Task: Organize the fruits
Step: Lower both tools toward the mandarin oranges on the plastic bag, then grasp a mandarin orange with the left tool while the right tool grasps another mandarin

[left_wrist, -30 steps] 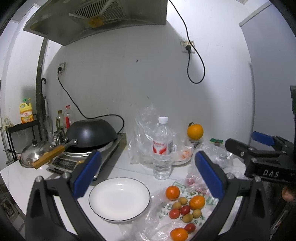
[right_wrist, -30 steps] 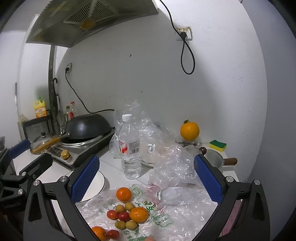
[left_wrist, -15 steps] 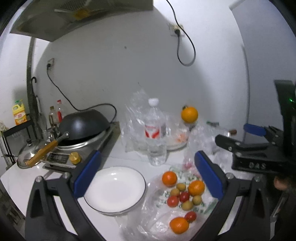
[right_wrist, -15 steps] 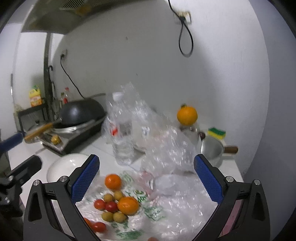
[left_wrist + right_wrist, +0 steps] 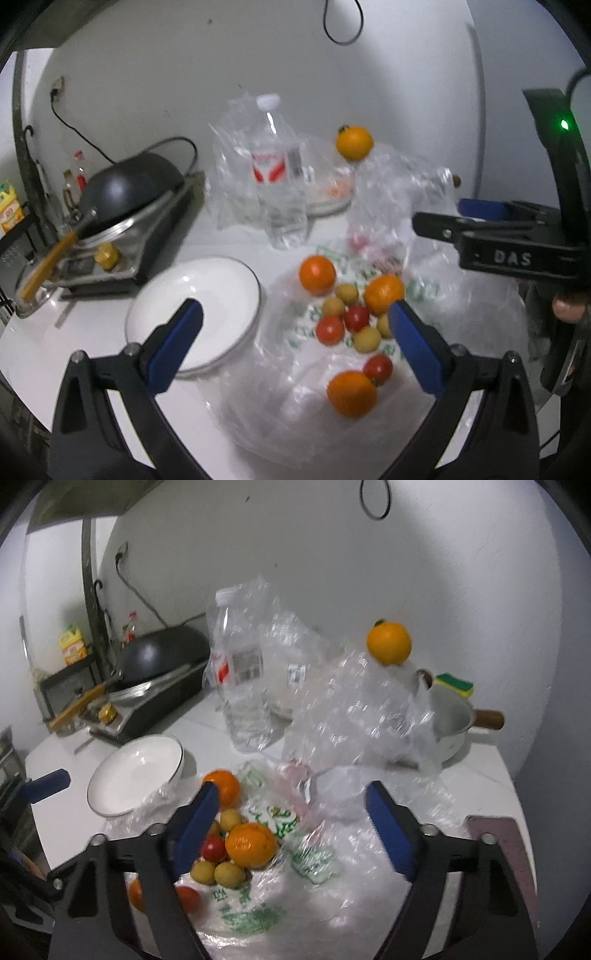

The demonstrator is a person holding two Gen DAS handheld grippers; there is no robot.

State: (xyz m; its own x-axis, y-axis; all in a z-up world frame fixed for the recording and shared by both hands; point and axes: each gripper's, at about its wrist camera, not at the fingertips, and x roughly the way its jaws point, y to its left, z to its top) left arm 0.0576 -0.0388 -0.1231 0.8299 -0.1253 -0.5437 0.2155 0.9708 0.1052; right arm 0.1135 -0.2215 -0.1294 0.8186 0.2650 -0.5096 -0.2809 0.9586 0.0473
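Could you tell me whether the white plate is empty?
Empty: the white plate shows only bare white surface; all fruit lies on the plastic bag beside it.

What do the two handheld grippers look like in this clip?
Both match: the left gripper and right gripper have black angular frames with silver screws and blue pads on the fingers. Seen from the left wrist, the right gripper's body carries white "DAS" lettering and a green indicator light.

Both the left gripper [image 5: 295, 343] and right gripper [image 5: 293, 825] hang with fingers spread.
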